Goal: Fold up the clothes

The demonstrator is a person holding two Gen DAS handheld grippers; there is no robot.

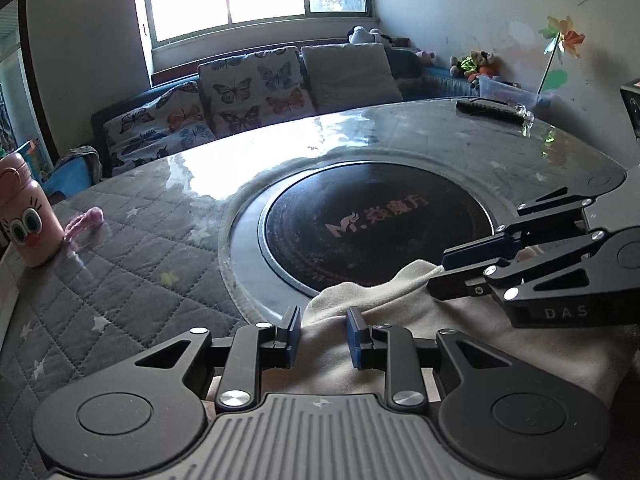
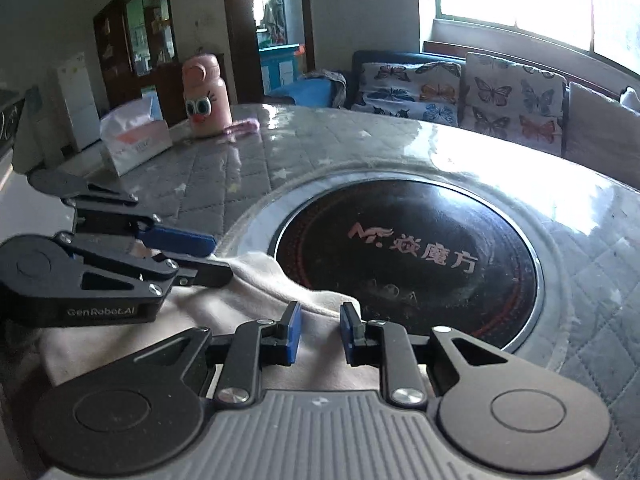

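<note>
A cream cloth (image 1: 384,300) lies on the near edge of the round table, its far edge over the rim of the black hotplate (image 1: 376,220). My left gripper (image 1: 323,334) is open, its jaws apart over the cloth's left part. In the left wrist view my right gripper (image 1: 440,270) reaches in from the right, jaws slightly apart at the cloth's far edge. In the right wrist view the cloth (image 2: 256,280) lies under my open right gripper (image 2: 320,332), and the left gripper (image 2: 218,258) comes in from the left at the cloth's corner.
A pink cartoon bottle (image 1: 28,216) with a pink strap (image 1: 86,220) stands at the table's left. A tissue pack (image 2: 134,140) sits beside the bottle (image 2: 204,96). A dark remote (image 1: 490,110) lies at the far right. A butterfly-patterned sofa (image 1: 240,92) stands behind the table.
</note>
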